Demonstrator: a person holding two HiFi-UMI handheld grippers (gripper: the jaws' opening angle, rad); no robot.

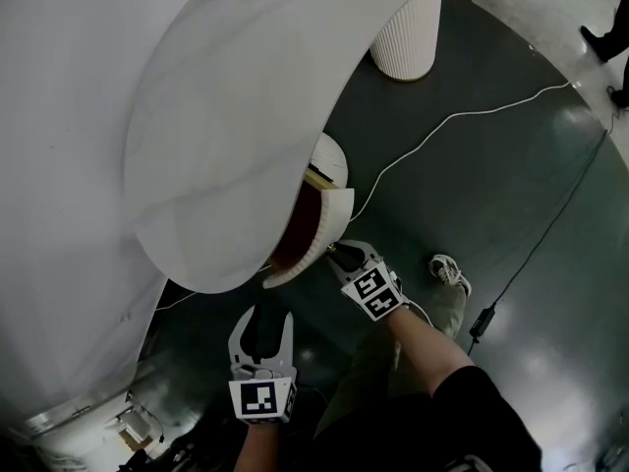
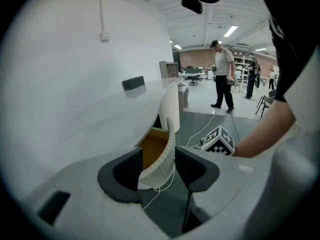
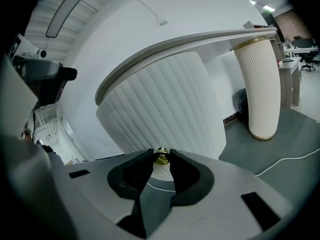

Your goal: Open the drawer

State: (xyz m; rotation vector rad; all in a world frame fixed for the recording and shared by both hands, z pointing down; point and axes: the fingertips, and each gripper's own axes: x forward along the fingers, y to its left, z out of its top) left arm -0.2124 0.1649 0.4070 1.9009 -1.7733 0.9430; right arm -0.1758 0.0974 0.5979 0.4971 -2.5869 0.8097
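The drawer [image 1: 329,214] juts out from under the table [image 1: 226,116], its knob [image 3: 161,156] between the jaws of the right gripper [image 1: 341,256]. The left gripper [image 1: 262,324] hangs before it, apart; a cable [image 1: 442,124] lies on the floor [image 1: 521,195] to the right, a pedestal [image 1: 408,32] behind.

Black sleeve [image 1: 482,411] — white, black-padded tongs [image 1: 263,321]

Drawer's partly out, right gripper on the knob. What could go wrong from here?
1. The right gripper pinches the brass knob only at its jaw tips; it may slip off under pull.
2. The open left gripper sits at the edge of the drawer front; the drawer could bump it coming out.
3. A white cable trails near the person's shoe; possible snag.
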